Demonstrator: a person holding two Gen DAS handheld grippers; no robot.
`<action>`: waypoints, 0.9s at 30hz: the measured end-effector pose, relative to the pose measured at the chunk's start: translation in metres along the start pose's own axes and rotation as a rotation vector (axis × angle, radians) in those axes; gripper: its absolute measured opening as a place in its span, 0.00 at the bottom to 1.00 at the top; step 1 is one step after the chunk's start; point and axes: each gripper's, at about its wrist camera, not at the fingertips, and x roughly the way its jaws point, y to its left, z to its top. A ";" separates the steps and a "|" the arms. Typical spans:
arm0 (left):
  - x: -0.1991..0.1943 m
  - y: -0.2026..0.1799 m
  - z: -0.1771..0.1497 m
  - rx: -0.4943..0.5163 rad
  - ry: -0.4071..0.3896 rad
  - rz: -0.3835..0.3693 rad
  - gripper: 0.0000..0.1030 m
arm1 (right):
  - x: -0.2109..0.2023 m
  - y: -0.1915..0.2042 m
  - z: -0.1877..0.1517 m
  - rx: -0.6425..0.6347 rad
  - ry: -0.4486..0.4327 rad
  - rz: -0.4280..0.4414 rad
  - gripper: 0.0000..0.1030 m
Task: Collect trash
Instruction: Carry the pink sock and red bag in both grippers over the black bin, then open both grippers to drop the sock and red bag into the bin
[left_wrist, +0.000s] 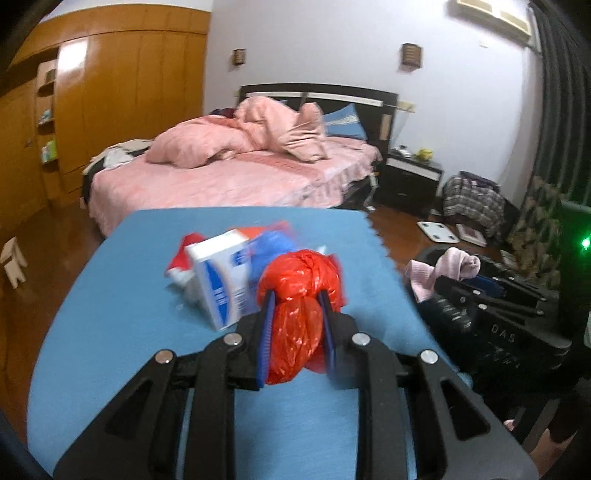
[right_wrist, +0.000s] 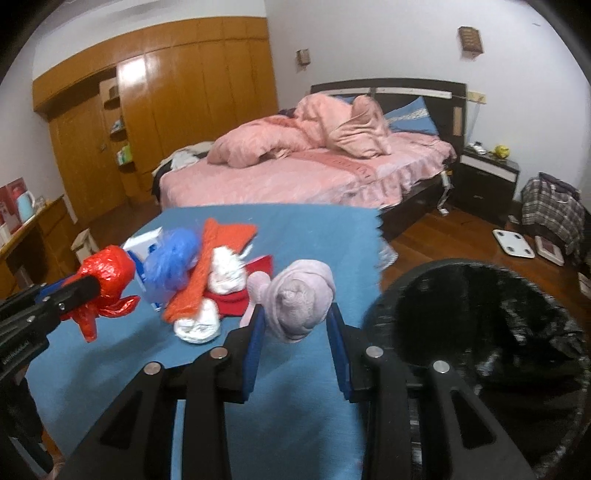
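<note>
From the left wrist view, the left gripper (left_wrist: 295, 295) has its jaws pinching a knotted red plastic bag (left_wrist: 299, 291), the blue pads pressing its crumpled waist from both sides while the knotted top bulges above them, over the blue-covered bench (left_wrist: 122, 332). Just behind the bag lies a small heap of trash: a white box with a blue stripe (left_wrist: 219, 277), its printing too blurred to read, with a blue plastic wad (left_wrist: 269, 245) and red-and-white scraps beside it. At the right edge the right gripper (left_wrist: 448, 275) holds a pale pink cloth roll (left_wrist: 441, 273) above a black bin; faint letters that look like "DAS" are moulded on its black body, and a green light glows at the far right. A bed with pink bedding (left_wrist: 236, 173) stands beyond the bench. From the right wrist view, the right gripper (right_wrist: 295, 314) has its jaws closed on the pale pink cloth roll (right_wrist: 301, 301), both blue pads touching its sides. The black-lined trash bin (right_wrist: 480, 332) gapes just to the right, beside the bench (right_wrist: 314, 424). To the left, the left gripper (right_wrist: 92, 286) carries the red plastic bag (right_wrist: 107, 280) clear of the bench. Between them lie the blue wad (right_wrist: 171, 258), an orange strip (right_wrist: 210, 266) and white crumpled bags (right_wrist: 225, 275); no label there is legible
</note>
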 end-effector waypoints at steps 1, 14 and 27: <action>0.003 -0.009 0.004 0.010 -0.001 -0.022 0.21 | -0.004 -0.005 0.000 0.009 -0.005 -0.009 0.33; 0.065 -0.110 0.027 0.110 0.035 -0.237 0.21 | -0.044 -0.117 -0.006 0.153 -0.040 -0.234 0.33; 0.119 -0.213 0.043 0.175 0.064 -0.418 0.45 | -0.062 -0.199 -0.018 0.235 -0.033 -0.400 0.44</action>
